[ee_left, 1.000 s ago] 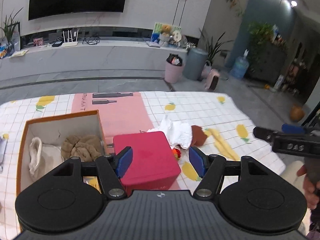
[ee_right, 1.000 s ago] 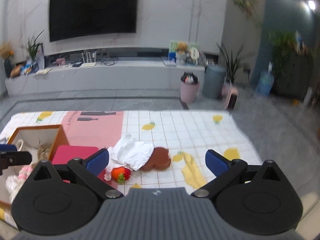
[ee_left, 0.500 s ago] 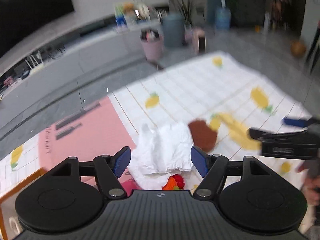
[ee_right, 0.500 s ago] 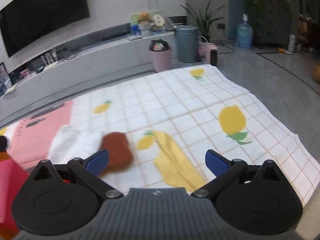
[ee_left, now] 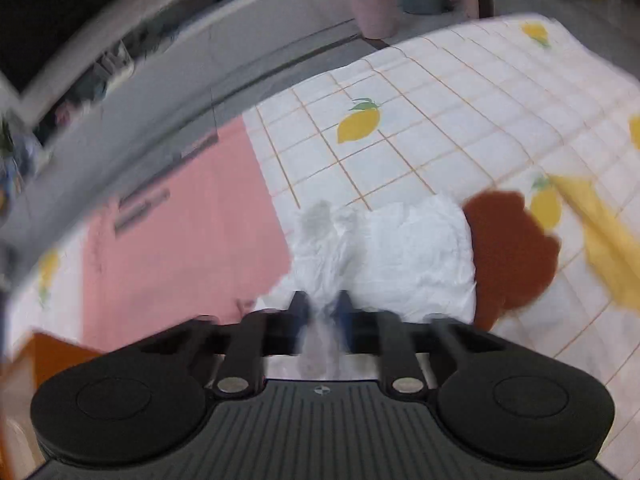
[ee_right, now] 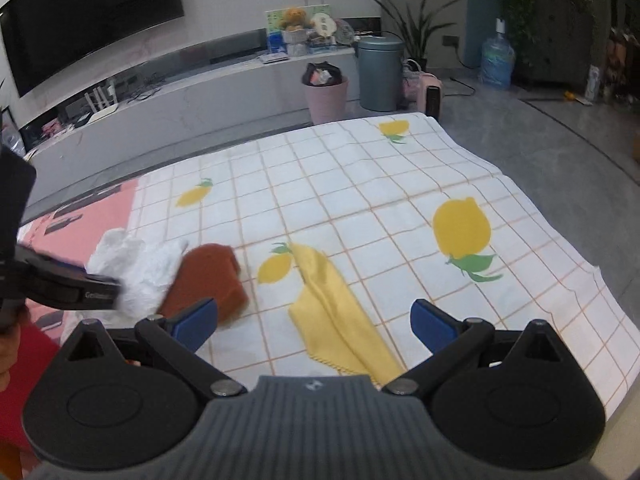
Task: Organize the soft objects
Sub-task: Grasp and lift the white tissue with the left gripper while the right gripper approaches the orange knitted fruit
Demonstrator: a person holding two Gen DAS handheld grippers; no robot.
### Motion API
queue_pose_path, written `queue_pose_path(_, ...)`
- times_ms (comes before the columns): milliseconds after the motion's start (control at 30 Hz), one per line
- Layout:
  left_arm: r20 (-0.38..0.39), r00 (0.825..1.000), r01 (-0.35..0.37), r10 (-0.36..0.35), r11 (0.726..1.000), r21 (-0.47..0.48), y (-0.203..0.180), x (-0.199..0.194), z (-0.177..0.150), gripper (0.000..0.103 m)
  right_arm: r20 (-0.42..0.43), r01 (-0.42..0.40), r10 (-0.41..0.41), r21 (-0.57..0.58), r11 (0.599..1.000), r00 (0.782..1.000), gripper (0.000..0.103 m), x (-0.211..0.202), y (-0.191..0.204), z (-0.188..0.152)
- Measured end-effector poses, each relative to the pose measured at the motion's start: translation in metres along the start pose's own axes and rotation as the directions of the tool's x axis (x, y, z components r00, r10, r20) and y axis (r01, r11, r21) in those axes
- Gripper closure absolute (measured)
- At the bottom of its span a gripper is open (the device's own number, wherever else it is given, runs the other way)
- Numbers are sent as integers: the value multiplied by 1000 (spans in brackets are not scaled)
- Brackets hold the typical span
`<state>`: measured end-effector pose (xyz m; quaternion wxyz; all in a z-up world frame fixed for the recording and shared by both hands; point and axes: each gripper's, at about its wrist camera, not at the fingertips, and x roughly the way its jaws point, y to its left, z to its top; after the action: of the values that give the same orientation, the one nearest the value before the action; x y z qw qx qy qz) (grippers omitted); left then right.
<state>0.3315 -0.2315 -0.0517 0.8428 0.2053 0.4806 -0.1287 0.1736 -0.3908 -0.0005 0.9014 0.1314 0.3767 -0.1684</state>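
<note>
- Left gripper [ee_left: 322,312]: jaws closing on a fold of the white cloth [ee_left: 400,256], which lies on the tablecloth [ee_left: 440,120] beside a brown sponge [ee_left: 508,252].
- Cloth looks light, limp; pinch a raised fold.
- Right gripper [ee_right: 314,326] gapes empty over a yellow rag [ee_right: 340,320].

A home living room: a wall-mounted television [ee_right: 92,20] above a long low console [ee_right: 192,96], potted plants [ee_right: 416,28], and a water jug [ee_right: 497,62].

Your left wrist view is smeared with motion blur: the wall unit [ee_left: 160,60] streaks and the claw tips dissolve against the white cloth [ee_left: 400,248]. Your right wrist view is sharp, evenly lit by soft indoor light, with faint shadows. Both bend strongly at the edges, fisheye style.
</note>
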Motion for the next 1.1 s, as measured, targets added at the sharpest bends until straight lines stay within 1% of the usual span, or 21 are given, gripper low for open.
queue_pose_path(33, 2, 999, 37, -36, 999, -32, 5, -1, 0, 94, -4, 0, 0, 20, 1000, 1000, 3, 1, -3, 1)
queue_pose_path(67, 6, 998, 57, -57, 997, -50, 8, -5, 0, 94, -3, -3, 3, 41, 999, 1000, 3, 1, -6, 1)
queue_pose_path(200, 60, 992, 113, -109, 990, -85, 22, -32, -5, 95, -21, -8, 10, 92, 996, 1000, 3, 2, -15, 2)
queue_pose_path(333, 110, 979, 183, -170, 976, -120, 36, -78, -15, 95, -28, 1, 2, 98, 995, 1000, 3, 2, -17, 2)
queue_pose_path(400, 132, 968, 231, -215, 965, -123, 42, -106, -25, 95, -29, -2, 5, 103, 995, 1000, 3, 0, -18, 2)
queue_pose_path(500, 174, 941, 304, -289, 951, -64, 42, -153, -45, 95, -31, 0, 3, 102, 995, 1000, 3, -2, -19, 1)
queue_pose_path(567, 197, 927, 328, -320, 945, -9, 35, -182, -64, 95, -37, 7, -3, 99, 995, 999, 3, -3, -19, 1)
queue_pose_path(600, 201, 924, 328, -324, 945, 17, 30, -193, -74, 95, -39, 12, -8, 101, 995, 999, 3, -4, -20, 0)
queue_pose_path(633, 186, 927, 325, -326, 945, 35, 25, -199, -84, 95, -40, 16, -12, 104, 994, 999, 3, -4, -21, 0)
queue_pose_path(667, 140, 932, 333, -334, 942, 34, 20, -199, -94, 95, -40, 17, -13, 106, 994, 999, 3, -5, -22, -1)
queue_pose_path(700, 72, 933, 354, -354, 935, 12, 17, -193, -103, 95, -41, 19, -14, 107, 994, 999, 3, -6, -23, -1)
queue_pose_path(733, 3, 922, 387, -387, 922, -6, 13, -185, -113, 95, -41, 20, -15, 107, 994, 999, 3, -8, -25, -1)
queue_pose_path(767, -51, 905, 422, -422, 907, -9, 7, -175, -124, 95, -42, 21, -16, 104, 994, 999, 3, -9, -25, -1)
queue_pose_path(800, -82, 899, 431, -429, 902, 0, 0, -165, -134, 95, -41, 23, -19, 101, 995, 999, 3, -10, -26, -2)
queue_pose_path(833, -99, 911, 405, -401, 914, 20, -9, -153, -144, 95, -41, 28, -24, 99, 995, 999, 3, -11, -27, -2)
queue_pose_path(867, -106, 926, 368, -363, 929, 43, -16, -141, -152, 95, -42, 32, -28, 97, 995, 999, 3, -11, -27, -3)
queue_pose_path(933, -99, 958, 279, -269, 955, 105, -28, -117, -164, 95, -43, 32, -28, 96, 995, 999, 3, -12, -28, -4)
queue_pose_path(967, -91, 970, 238, -228, 962, 130, -33, -107, -167, 95, -45, 28, -24, 95, 995, 999, 3, -12, -28, -5)
queue_pose_path(1000, -74, 979, 201, -191, 967, 156, -36, -99, -170, 95, -47, 24, -20, 92, 995, 999, 3, -12, -27, -6)
queue_pose_path(1067, -25, 990, 140, -138, 969, 206, -40, -91, -170, 94, -46, 17, -13, 80, 997, 999, 3, -12, -25, -7)
queue_pose_path(1100, -1, 994, 110, -113, 966, 236, -44, -90, -170, 90, -44, 12, -9, 69, 998, 999, 3, -11, -22, -7)
